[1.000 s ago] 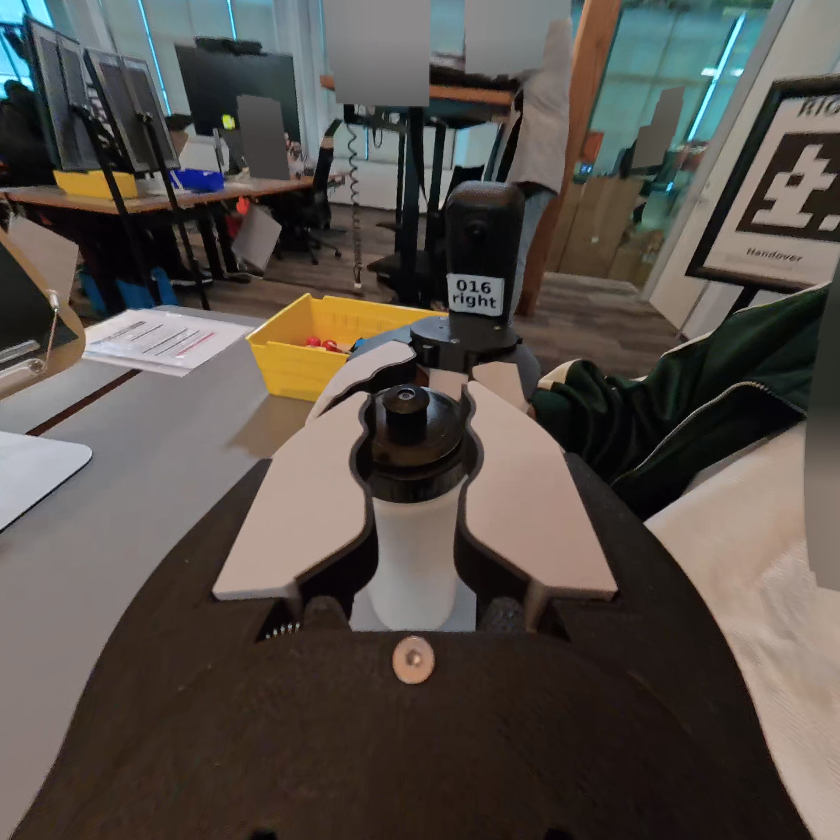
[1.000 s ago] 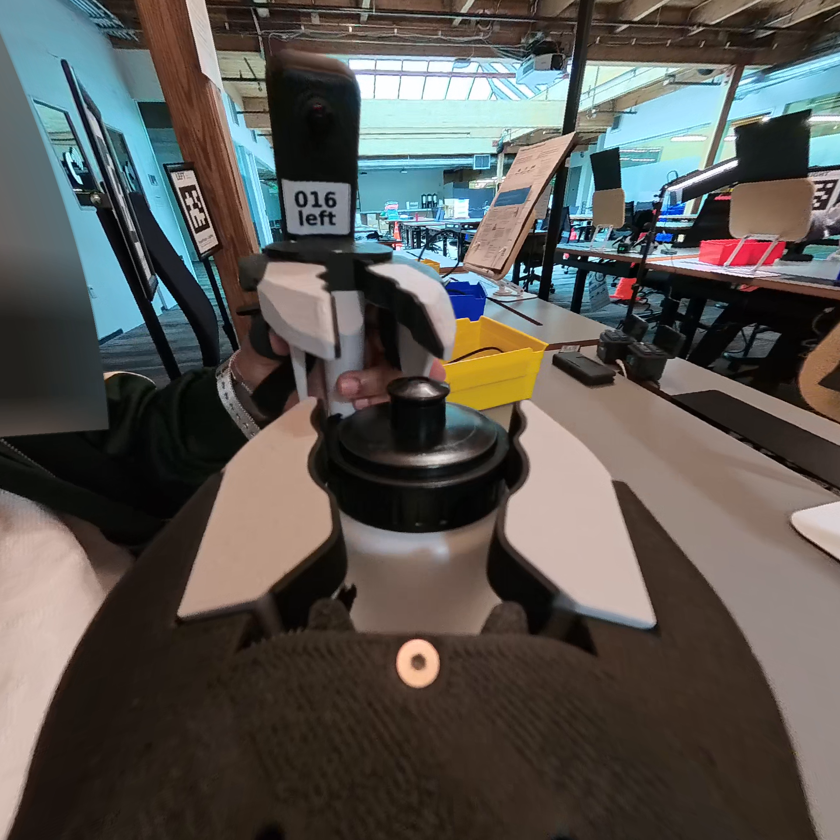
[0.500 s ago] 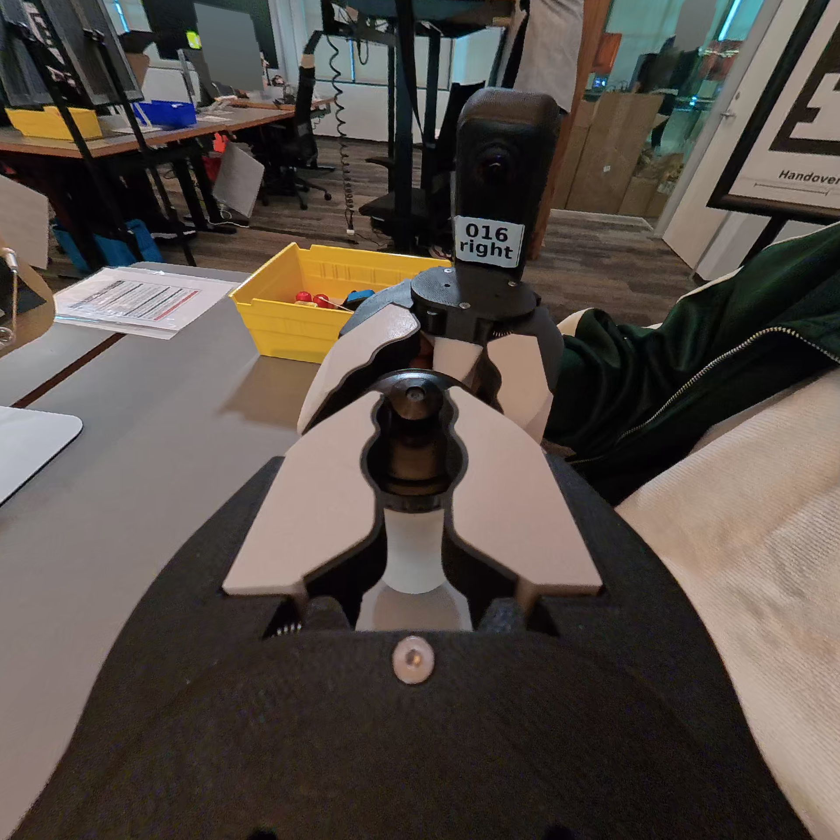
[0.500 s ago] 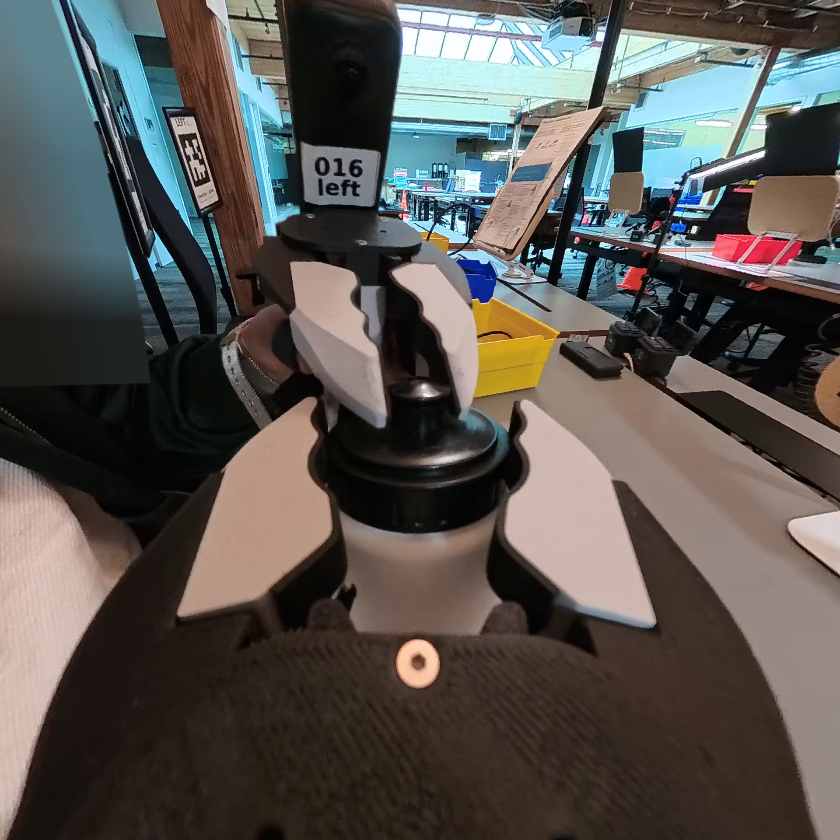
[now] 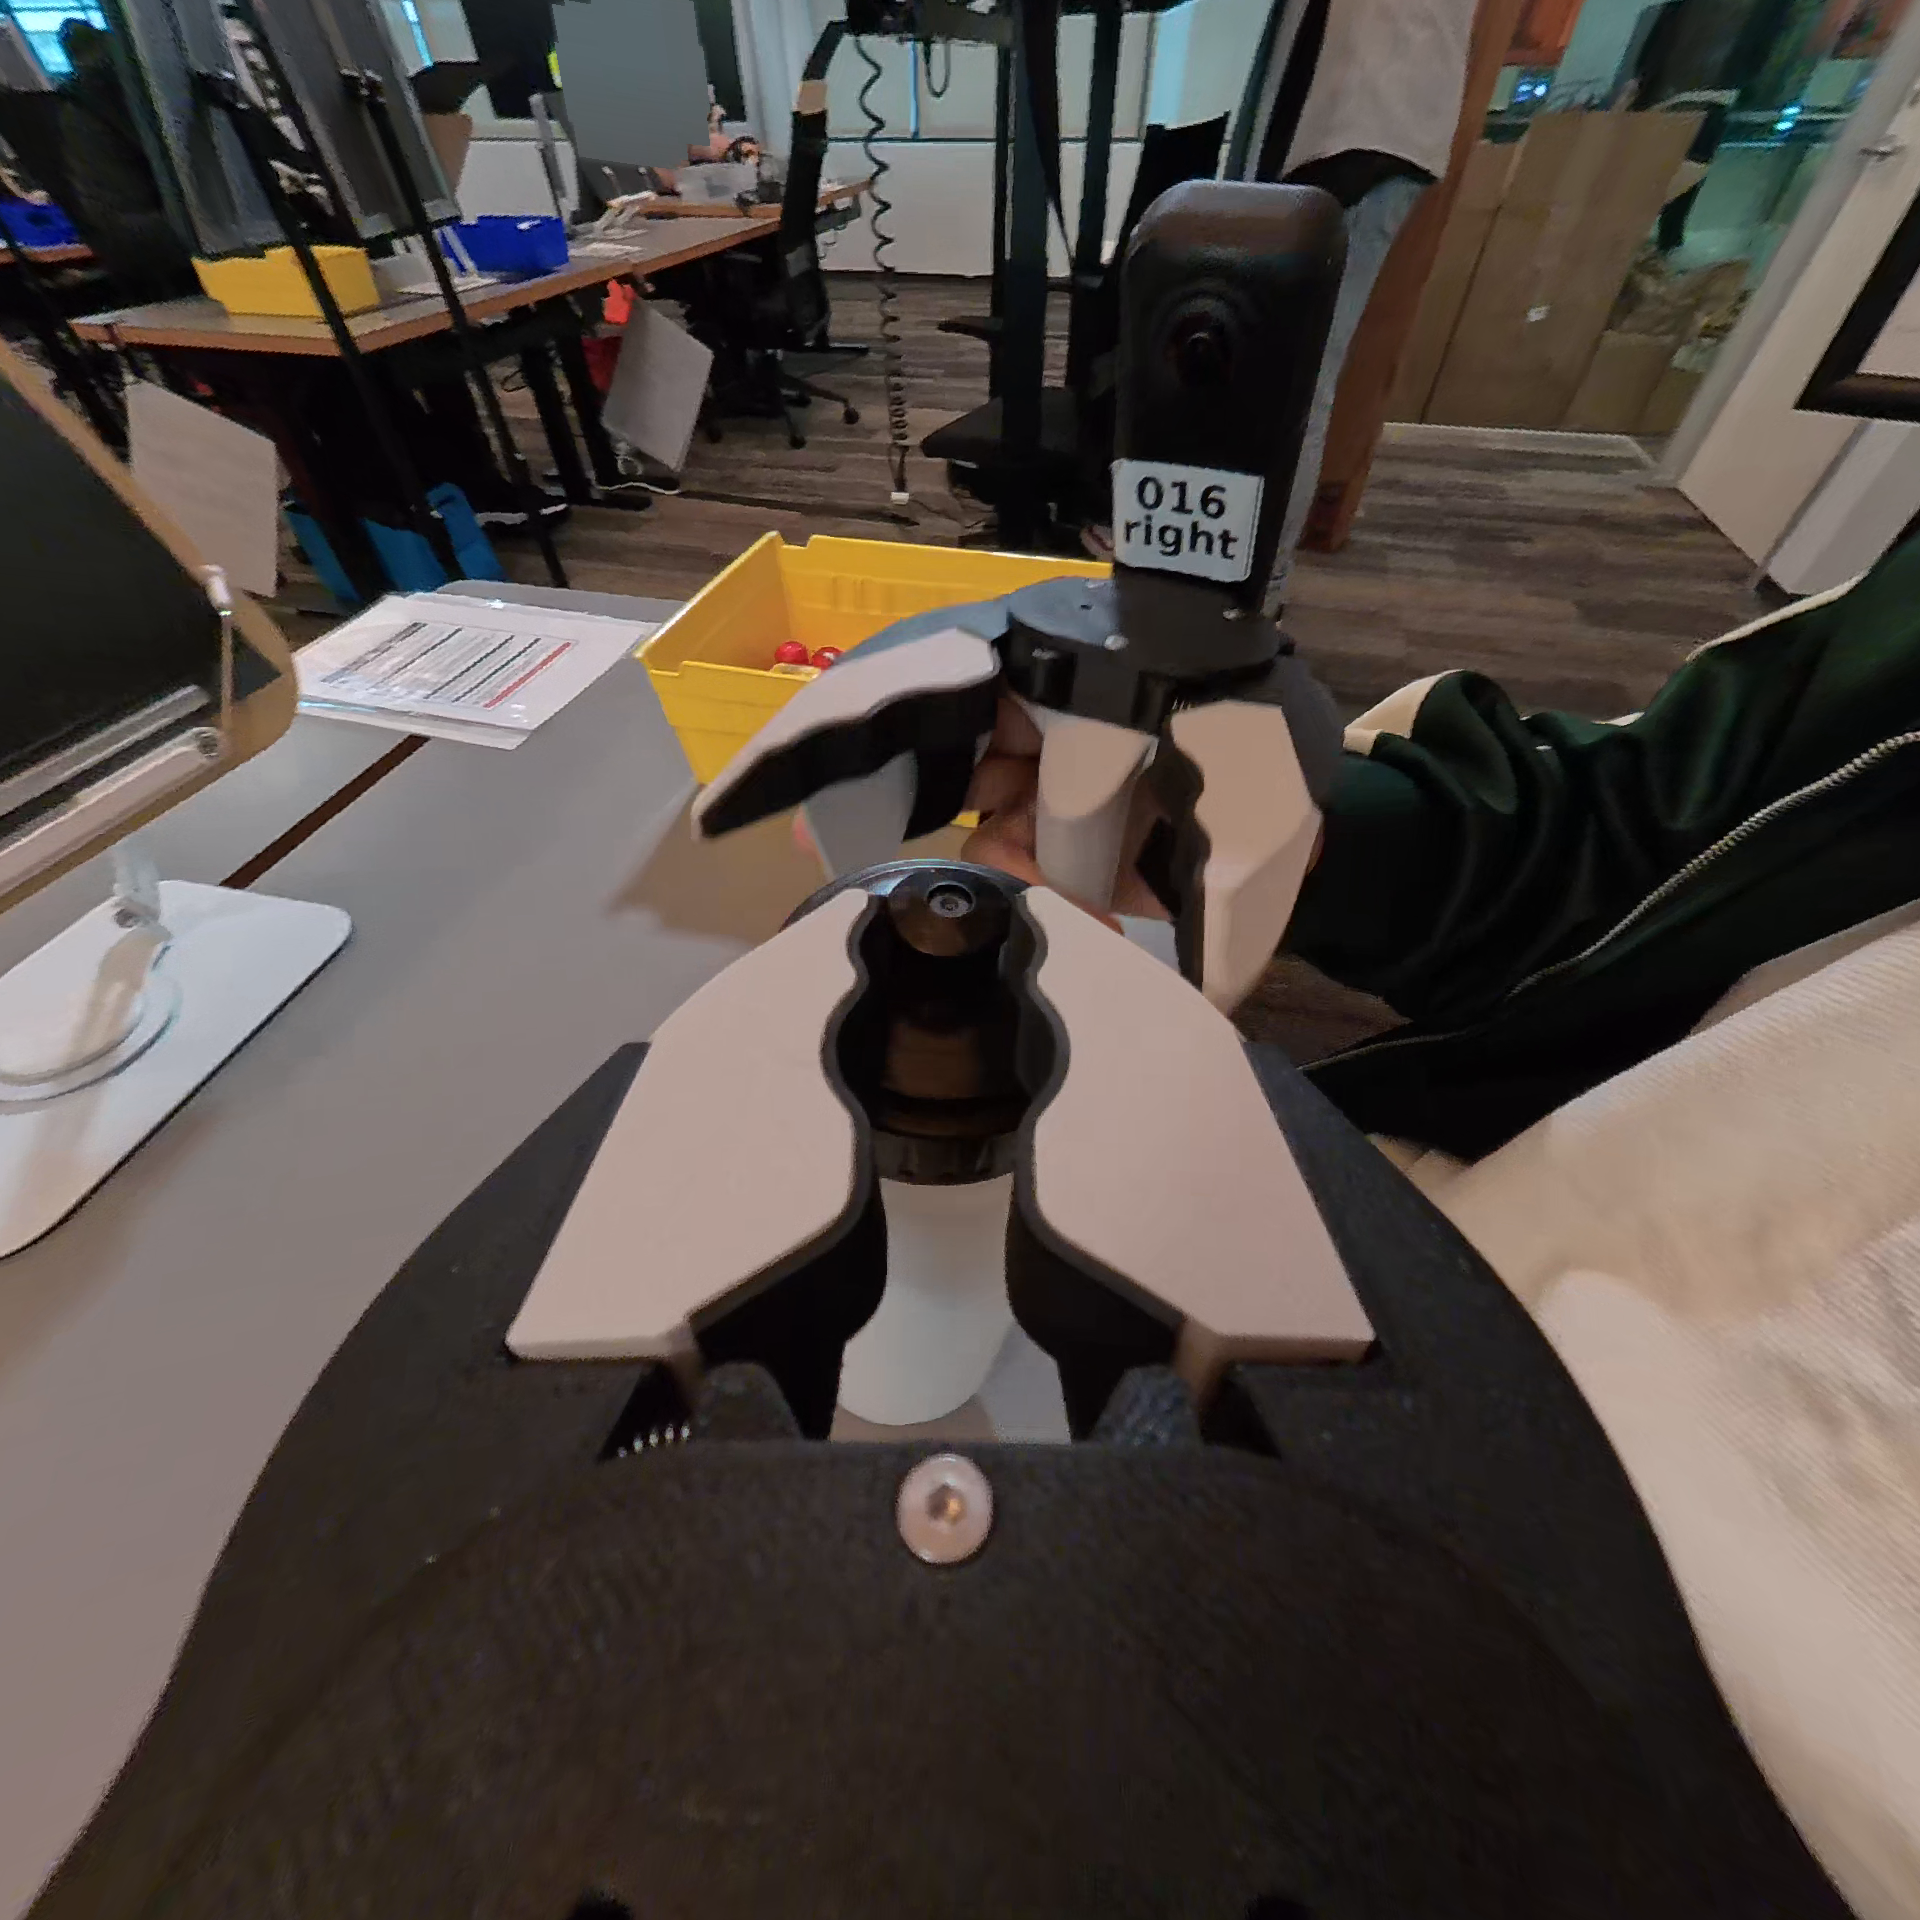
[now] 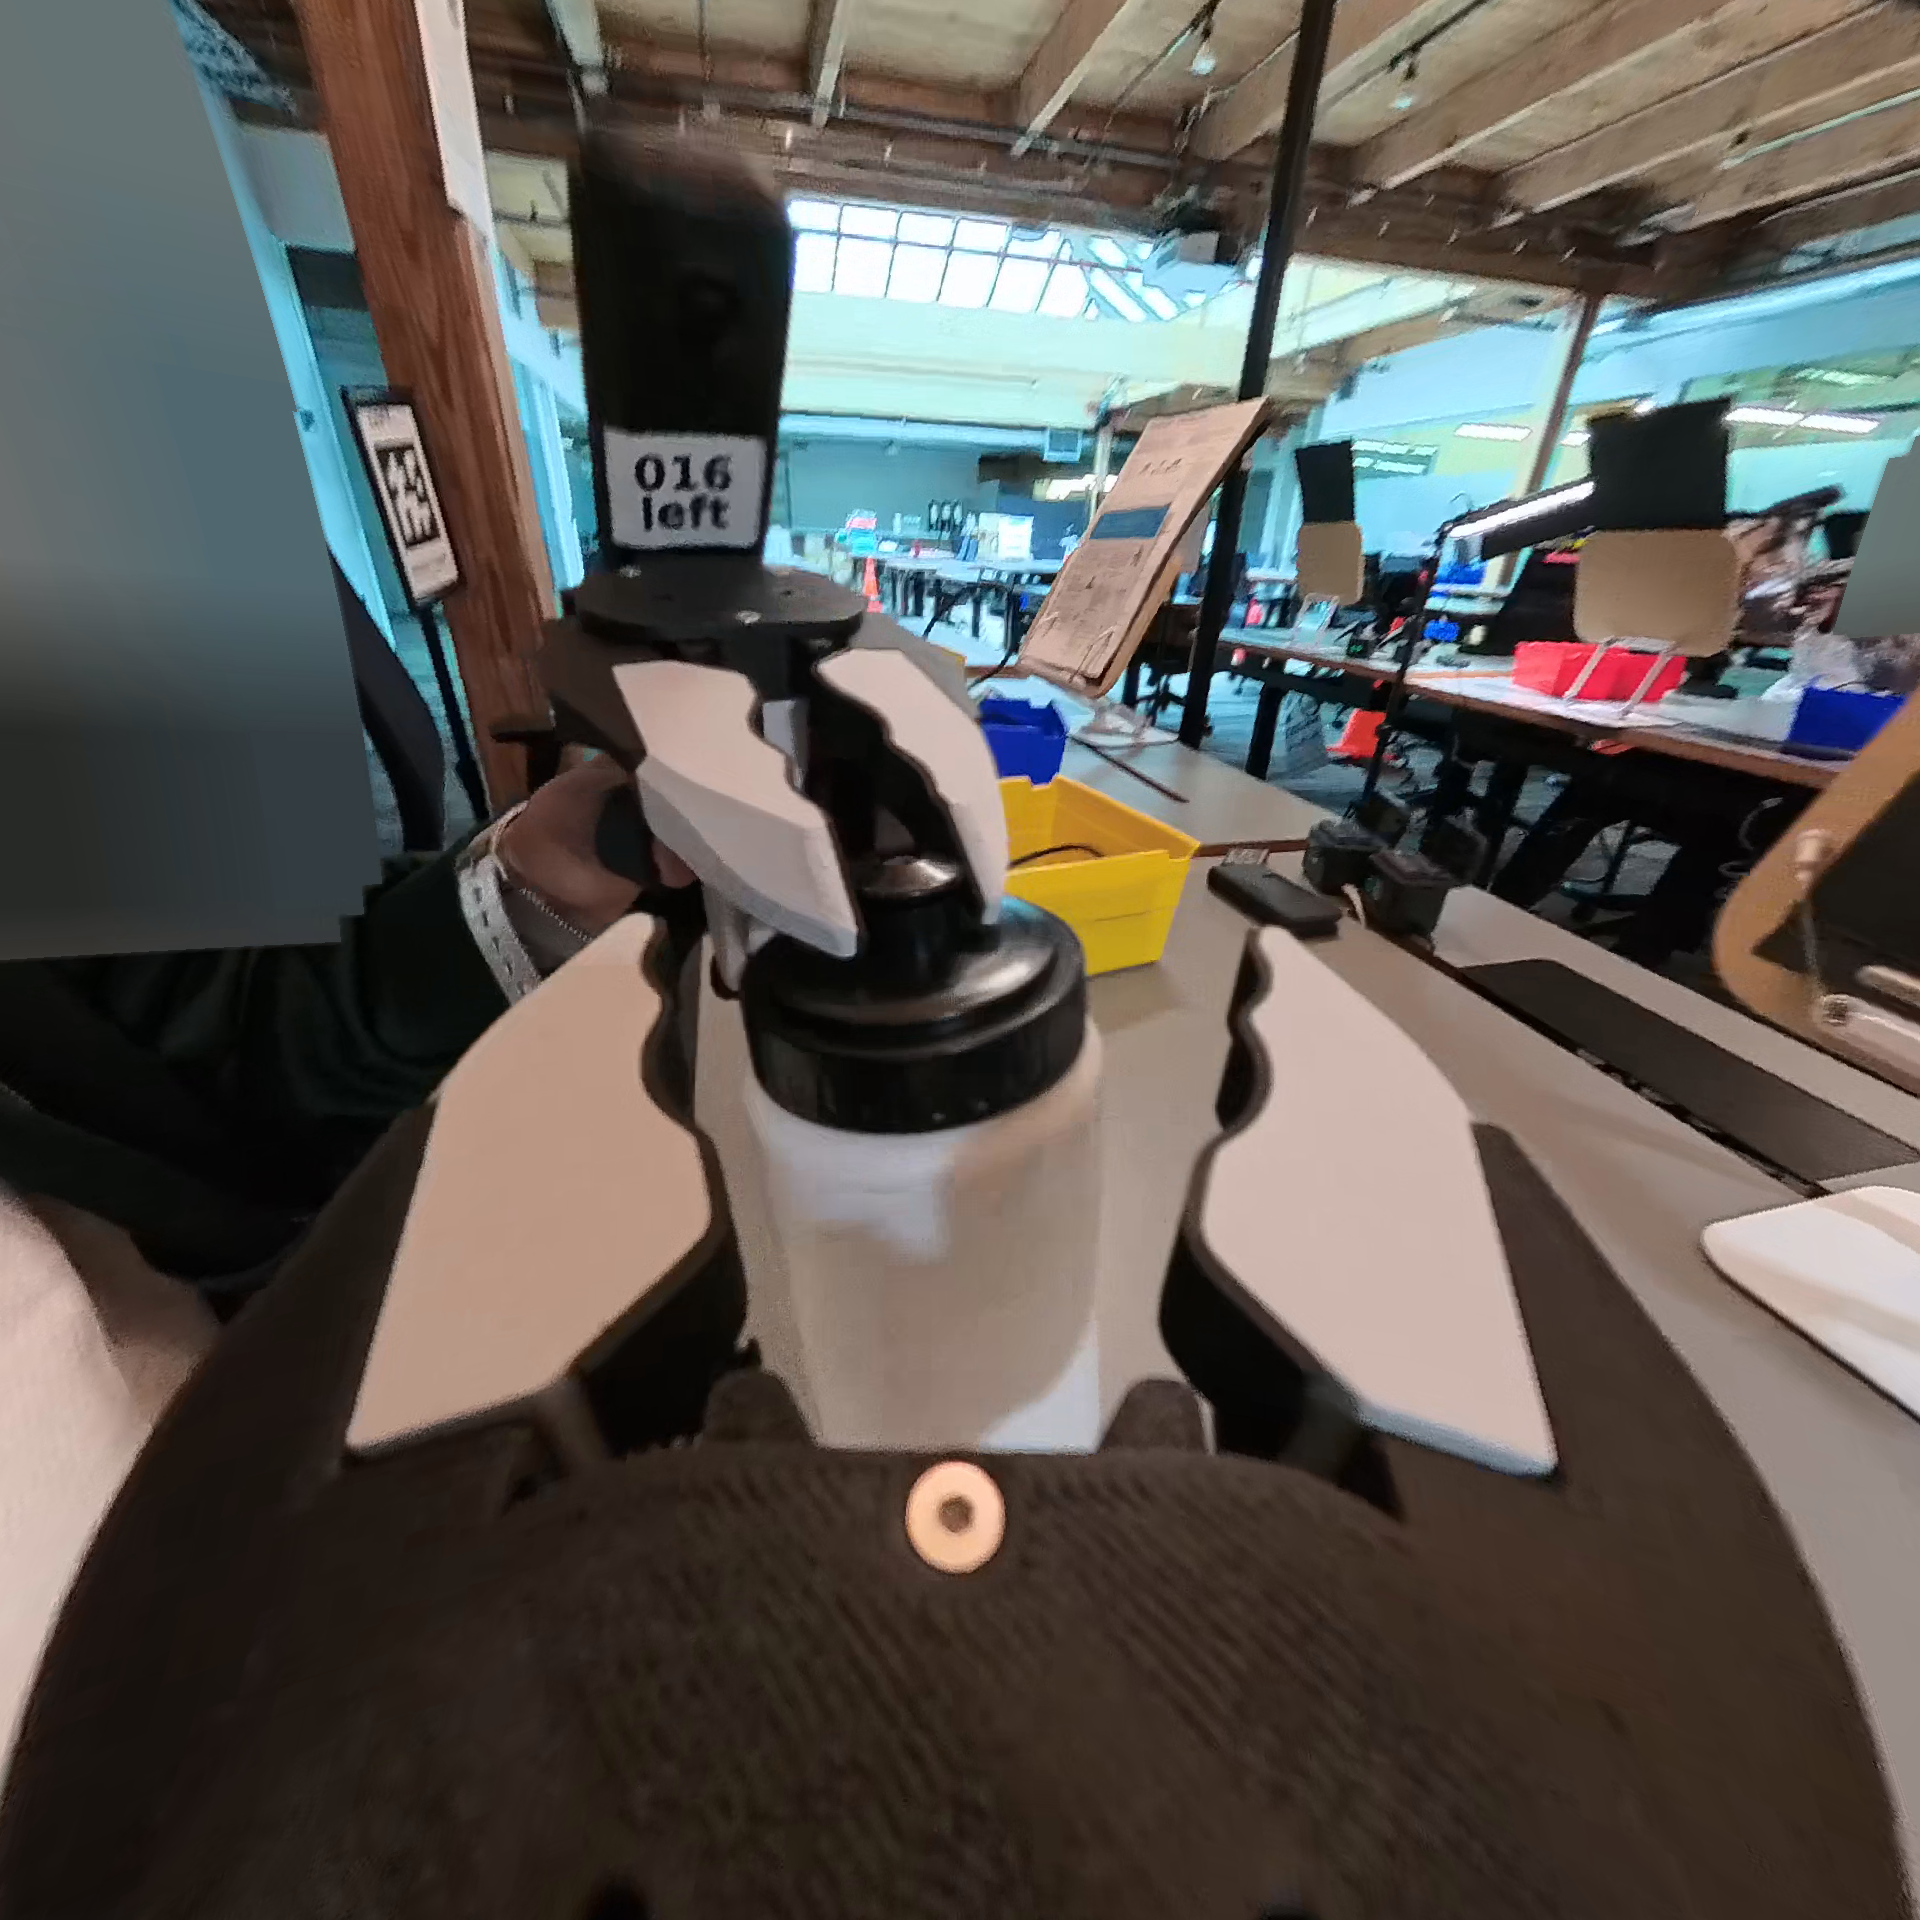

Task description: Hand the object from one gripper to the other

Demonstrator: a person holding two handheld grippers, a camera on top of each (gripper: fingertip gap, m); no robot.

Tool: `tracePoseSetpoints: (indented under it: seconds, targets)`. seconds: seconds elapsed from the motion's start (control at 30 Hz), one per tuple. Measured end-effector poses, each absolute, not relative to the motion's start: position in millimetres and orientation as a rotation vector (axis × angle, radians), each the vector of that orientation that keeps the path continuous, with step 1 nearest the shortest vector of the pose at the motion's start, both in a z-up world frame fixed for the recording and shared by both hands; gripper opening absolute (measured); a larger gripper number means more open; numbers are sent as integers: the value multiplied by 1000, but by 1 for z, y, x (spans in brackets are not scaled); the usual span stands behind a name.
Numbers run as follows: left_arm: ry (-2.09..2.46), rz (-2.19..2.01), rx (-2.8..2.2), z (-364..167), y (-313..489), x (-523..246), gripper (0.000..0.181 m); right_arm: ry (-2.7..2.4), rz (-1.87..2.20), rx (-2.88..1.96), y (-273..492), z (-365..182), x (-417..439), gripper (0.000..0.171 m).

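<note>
Left gripper [image 5: 943, 1029] jaws clamped on bottle [image 6: 920, 1174] spout. Right gripper [image 6: 956, 1122] jaws spread wide, clear of body. Back right straight off, avoid knocking cap; keep left grip firm over surface [image 5: 312, 1195].

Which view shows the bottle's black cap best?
The right wrist view: the whole cap shows above the white bottle, with the left gripper shut on its spout. The left wrist view shows only the spout and a sliver of cap between the jaws.
</note>
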State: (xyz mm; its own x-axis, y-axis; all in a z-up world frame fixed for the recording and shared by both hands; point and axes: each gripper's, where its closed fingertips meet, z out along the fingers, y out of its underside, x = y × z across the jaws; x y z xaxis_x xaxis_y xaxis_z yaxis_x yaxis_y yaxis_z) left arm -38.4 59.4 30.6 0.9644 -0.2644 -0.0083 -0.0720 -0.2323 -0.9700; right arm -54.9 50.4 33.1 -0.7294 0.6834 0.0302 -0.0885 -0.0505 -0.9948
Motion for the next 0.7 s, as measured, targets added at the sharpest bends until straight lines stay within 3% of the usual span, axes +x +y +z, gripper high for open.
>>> tracePoseSetpoints:
  seconds: [0.13,0.3,0.47,0.7]
  targets:
    - [192,-173,-1824,34,51,-54,21,-1578,1839,-666,84,35,-62,101]
    - [90,-179,-1822,42,39,-74,21,-1568,1875,-766,113,-16,-80,112]
    - [64,-139,-1807,53,26,-85,21,-1731,1902,-878,101,-73,-93,128]
    - [40,-106,-1782,66,12,-93,22,-1878,1836,-894,84,-103,-94,129]
